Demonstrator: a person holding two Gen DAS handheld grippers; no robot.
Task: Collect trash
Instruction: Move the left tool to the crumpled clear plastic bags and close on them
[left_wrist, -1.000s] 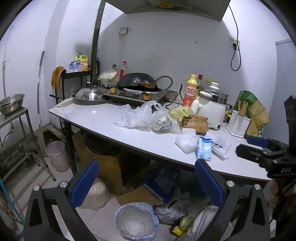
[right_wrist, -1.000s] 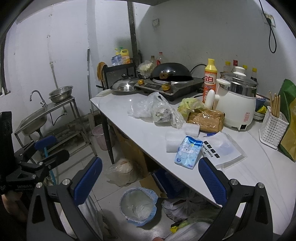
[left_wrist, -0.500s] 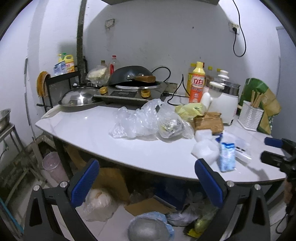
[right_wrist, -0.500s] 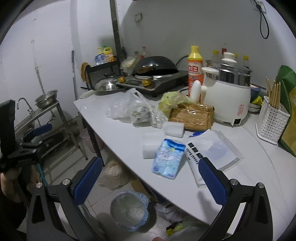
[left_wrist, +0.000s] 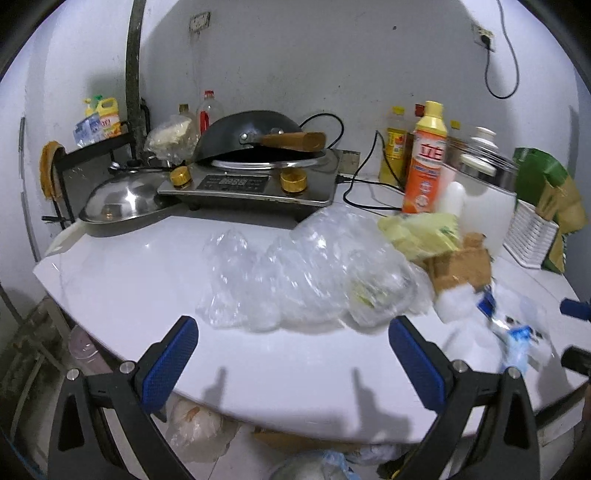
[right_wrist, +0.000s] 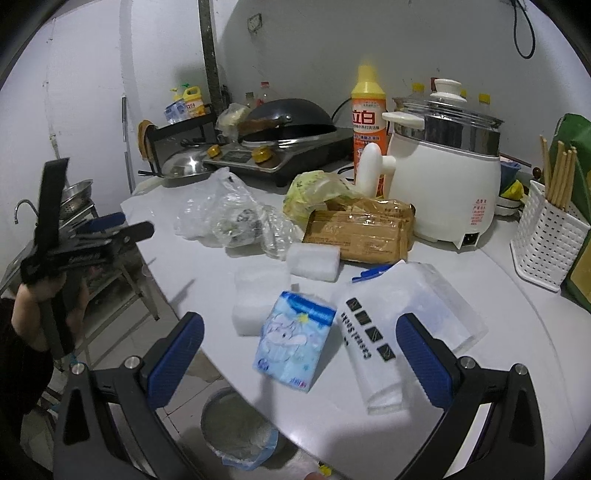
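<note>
Both my grippers (left_wrist: 291, 354) (right_wrist: 299, 350) gape wide, empty; clear bags (left_wrist: 295, 269) and tissue pack (right_wrist: 293, 349) lie uncollected on the counter (left_wrist: 122, 273).

Motion blurred the clear plastic bags (left_wrist: 310, 273) and rice cooker (left_wrist: 480, 177); the frame's bottom edge cut the bin (right_wrist: 238, 432).

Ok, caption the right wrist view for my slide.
Open right gripper hovers above a blue tissue pack on the cluttered white countertop.

Glossy white counter (left_wrist: 122, 273), crinkled clear plastic bags (left_wrist: 295, 273).
</note>
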